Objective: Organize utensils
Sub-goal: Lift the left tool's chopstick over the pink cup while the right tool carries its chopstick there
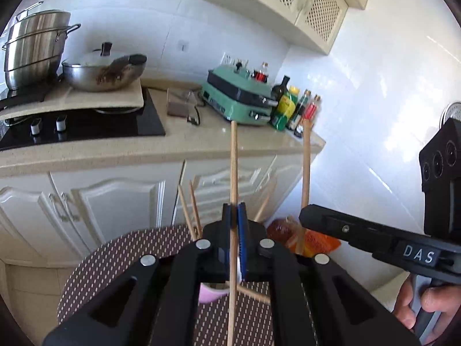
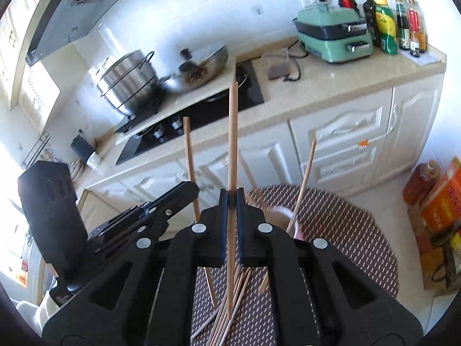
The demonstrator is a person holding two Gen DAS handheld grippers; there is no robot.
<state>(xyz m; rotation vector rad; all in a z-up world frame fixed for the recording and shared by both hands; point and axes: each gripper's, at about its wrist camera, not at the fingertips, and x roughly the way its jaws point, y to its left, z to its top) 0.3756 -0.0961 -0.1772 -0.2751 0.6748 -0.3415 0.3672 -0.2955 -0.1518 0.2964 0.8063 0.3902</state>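
My left gripper (image 1: 234, 210) is shut on a wooden chopstick (image 1: 233, 161) that stands upright between its blue pads. My right gripper (image 2: 231, 199) is shut on another wooden chopstick (image 2: 232, 132), also upright. Both hover above a round table with a brown dotted mat (image 2: 345, 230). A pink cup (image 1: 211, 292) stands on the mat under the left gripper, with several chopsticks (image 1: 191, 210) leaning in it. It also shows in the right wrist view (image 2: 281, 216). Several loose chopsticks (image 2: 230, 311) lie on the mat below the right gripper. The right gripper shows in the left wrist view (image 1: 305, 214), holding its chopstick (image 1: 306, 167).
A kitchen counter (image 1: 178, 141) runs behind, with a black stove (image 1: 86, 127), steel pots (image 1: 34, 49), a wok (image 1: 103, 72), a green grill appliance (image 1: 239, 98) and bottles (image 1: 288, 106). White cabinets (image 1: 100, 201) stand below. Oil bottles and orange packages (image 2: 435, 196) sit on the floor at right.
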